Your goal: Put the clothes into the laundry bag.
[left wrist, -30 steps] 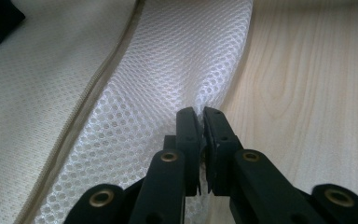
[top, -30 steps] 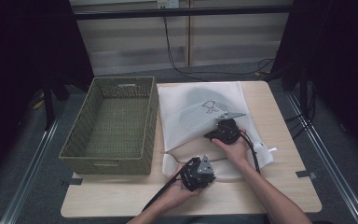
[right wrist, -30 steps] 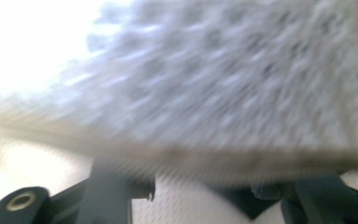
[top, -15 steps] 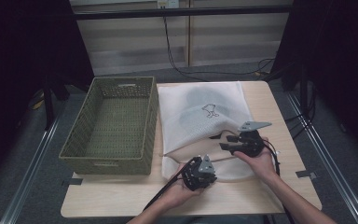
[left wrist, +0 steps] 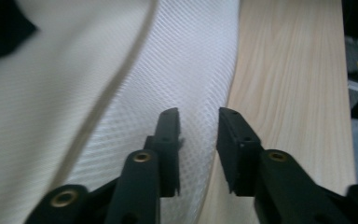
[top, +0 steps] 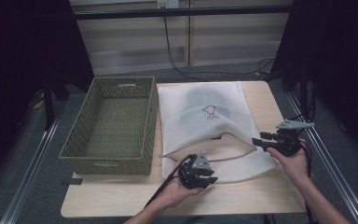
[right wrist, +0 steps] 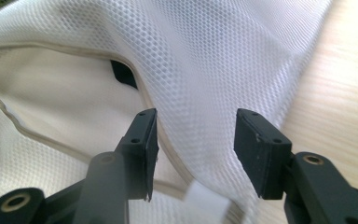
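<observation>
- White mesh bag spread on the table, centre of the high view, just right of the basket; mouth gaping toward the lower edge, small dark print on the upper face.
- Left gripper at lower centre of the high view, over the bag's near edge.
- In the left gripper view, left gripper with jaws just opened to a narrow gap; bag's mesh edge running beneath and between the fingers, pads not pressing on it; bare table to the right.
- Right gripper at right of the high view, by the bag's right-hand corner, jaws pointing left toward the mouth.
- In the right gripper view, right gripper spread wide, just opened a little further; mesh and the bag's beige hem lying below the gap, fingers clear of the cloth, nothing gripped.
- Dark opening of the bag at upper left of the right gripper view.
</observation>
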Tool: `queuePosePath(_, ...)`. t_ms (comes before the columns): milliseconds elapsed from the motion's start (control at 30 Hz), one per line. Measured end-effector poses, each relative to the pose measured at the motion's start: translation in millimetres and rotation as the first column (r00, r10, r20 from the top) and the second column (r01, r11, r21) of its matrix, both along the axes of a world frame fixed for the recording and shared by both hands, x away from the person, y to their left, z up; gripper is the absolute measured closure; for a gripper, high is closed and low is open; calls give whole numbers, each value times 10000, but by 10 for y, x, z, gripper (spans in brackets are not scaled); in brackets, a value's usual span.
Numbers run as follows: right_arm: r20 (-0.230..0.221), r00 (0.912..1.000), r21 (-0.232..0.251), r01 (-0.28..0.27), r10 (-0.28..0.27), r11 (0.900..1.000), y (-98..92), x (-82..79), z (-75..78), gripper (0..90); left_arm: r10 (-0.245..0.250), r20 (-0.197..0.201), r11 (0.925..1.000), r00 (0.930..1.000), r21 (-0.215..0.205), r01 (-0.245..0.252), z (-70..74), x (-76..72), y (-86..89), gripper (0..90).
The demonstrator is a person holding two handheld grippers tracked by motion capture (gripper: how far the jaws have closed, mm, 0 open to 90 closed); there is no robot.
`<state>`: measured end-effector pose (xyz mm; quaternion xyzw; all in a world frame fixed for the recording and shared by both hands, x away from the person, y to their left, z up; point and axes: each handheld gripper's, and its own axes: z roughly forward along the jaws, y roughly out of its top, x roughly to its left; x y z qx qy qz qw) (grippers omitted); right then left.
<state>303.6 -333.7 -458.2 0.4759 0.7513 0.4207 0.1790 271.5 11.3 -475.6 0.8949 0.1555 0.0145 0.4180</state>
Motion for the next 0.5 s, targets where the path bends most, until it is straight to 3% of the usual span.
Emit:
queuePosePath(33,-103,9999,-78,30,-30,10000,-23,-6,-8,469,176,-138,9995,9998,-275,-180,31,5,65,672)
queuePosePath(167,-299,9995,-140,59,-63,9999,-85,-11,-73,434,966,-294,9952,9949,-129,-970,134,15,416,631)
queuePosePath(267,-604,9982,-189,16,-27,9998,-107,4,-141,391,1654,-374,9862,9855,49,-1653,138,-10,720,632)
queuePosePath(300,-673,9977,-131,20,-29,9999,-110,12,-165,384,1868,-246,9820,9821,334,-1859,136,-32,831,632)
queuePosePath(467,-1090,9940,-319,64,-98,9995,-121,76,-261,349,2806,-211,9598,9596,163,-2803,93,-37,1084,583)
queuePosePath(500,-1184,9929,-374,33,-77,9993,-118,91,-284,349,2841,-108,9587,9587,175,-2839,96,-19,1101,572)
